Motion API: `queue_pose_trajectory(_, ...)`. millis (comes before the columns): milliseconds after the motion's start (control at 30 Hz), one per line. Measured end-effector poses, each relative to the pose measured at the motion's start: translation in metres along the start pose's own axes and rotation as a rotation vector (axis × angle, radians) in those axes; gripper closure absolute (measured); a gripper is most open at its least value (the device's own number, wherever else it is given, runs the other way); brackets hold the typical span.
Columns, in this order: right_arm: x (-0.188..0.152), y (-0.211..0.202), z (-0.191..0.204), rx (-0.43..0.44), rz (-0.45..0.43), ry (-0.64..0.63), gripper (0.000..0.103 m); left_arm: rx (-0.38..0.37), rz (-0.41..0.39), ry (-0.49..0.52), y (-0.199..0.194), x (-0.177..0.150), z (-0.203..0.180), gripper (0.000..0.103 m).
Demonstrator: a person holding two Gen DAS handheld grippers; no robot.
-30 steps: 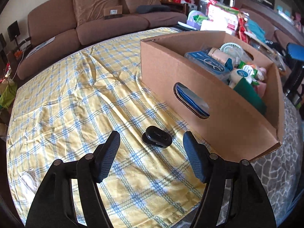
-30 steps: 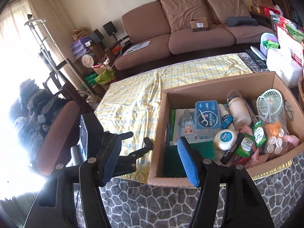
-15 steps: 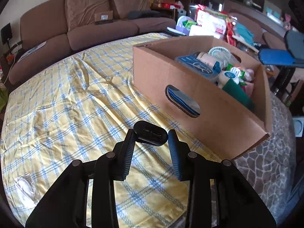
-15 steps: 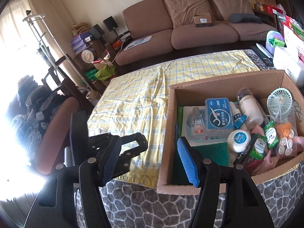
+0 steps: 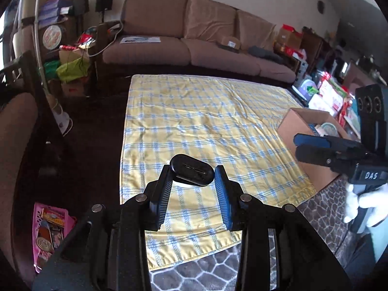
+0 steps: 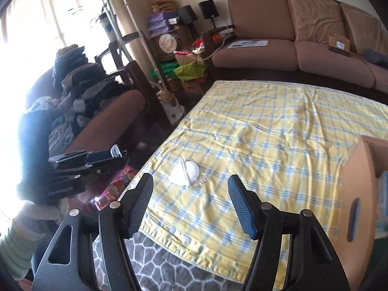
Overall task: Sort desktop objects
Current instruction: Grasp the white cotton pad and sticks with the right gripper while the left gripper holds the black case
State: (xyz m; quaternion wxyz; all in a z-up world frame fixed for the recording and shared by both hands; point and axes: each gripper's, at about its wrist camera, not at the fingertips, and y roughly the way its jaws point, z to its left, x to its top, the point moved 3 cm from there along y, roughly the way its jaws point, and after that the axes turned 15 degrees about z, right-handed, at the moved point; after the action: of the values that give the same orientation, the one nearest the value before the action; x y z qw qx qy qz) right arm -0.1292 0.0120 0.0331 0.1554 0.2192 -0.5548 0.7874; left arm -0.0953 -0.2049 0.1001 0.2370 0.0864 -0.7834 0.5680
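Note:
My left gripper [image 5: 192,177] is shut on a black oval clip-like object [image 5: 191,169] and holds it above the near part of the yellow checked cloth [image 5: 208,121]. My right gripper [image 6: 190,202] is open and empty above the cloth's near edge. A white packet in clear wrap [image 6: 185,173] lies on the cloth just beyond its fingertips. The cardboard box [image 6: 359,194] with sorted items stands at the right; it also shows in the left wrist view [image 5: 308,126]. The right gripper shows at the right of the left wrist view.
A brown sofa [image 5: 194,38] runs along the back wall. A grey stone-pattern table surface [image 6: 184,269] shows at the near edge. A pink package [image 5: 49,232] lies on the floor at left. A chair piled with clothes [image 6: 80,101] stands at left.
My left gripper has lifted the black object off the cloth and swung left, away from the box. My right gripper has swung left from over the box to the cloth.

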Motion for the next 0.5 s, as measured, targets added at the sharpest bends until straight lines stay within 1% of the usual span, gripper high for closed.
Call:
queue_pose_trajectory(67, 0.01, 0.034, 0.014, -0.002, 0.039, -0.043, 0.036, -0.02, -0.005, -0.038, 0.002, -0.006, 0.018, 0.07)
queue_pose_trajectory(200, 0.021, 0.09, 0.031, -0.024, 0.116, -0.125, 0.036, -0.033, -0.004, -0.058, 0.002, -0.01, 0.042, 0.07)
queue_pose_trajectory(267, 0.025, 0.111, 0.032, -0.066, 0.145, -0.155, 0.034, -0.066, -0.011, -0.077, -0.003, -0.01, 0.052, 0.07)
queue_pose_trajectory(333, 0.027, 0.127, 0.026, -0.096, 0.169, -0.151, 0.033, -0.079, -0.013, -0.077, -0.007, -0.011, 0.056, 0.07)
queue_pose_trajectory(400, 0.03, 0.136, 0.021, -0.077, 0.171, -0.144, 0.033, -0.08, -0.016, -0.063, -0.01, -0.012, 0.056, 0.07)
queue_pose_trajectory(467, 0.036, 0.141, 0.019, -0.077, 0.185, -0.183, 0.033, -0.088, -0.019, -0.052, -0.014, -0.014, 0.053, 0.07)
queue_pose_trajectory(500, 0.041, 0.144, 0.021, -0.074, 0.204, -0.224, 0.032, -0.095, -0.018, -0.05, -0.015, -0.015, 0.053, 0.07)
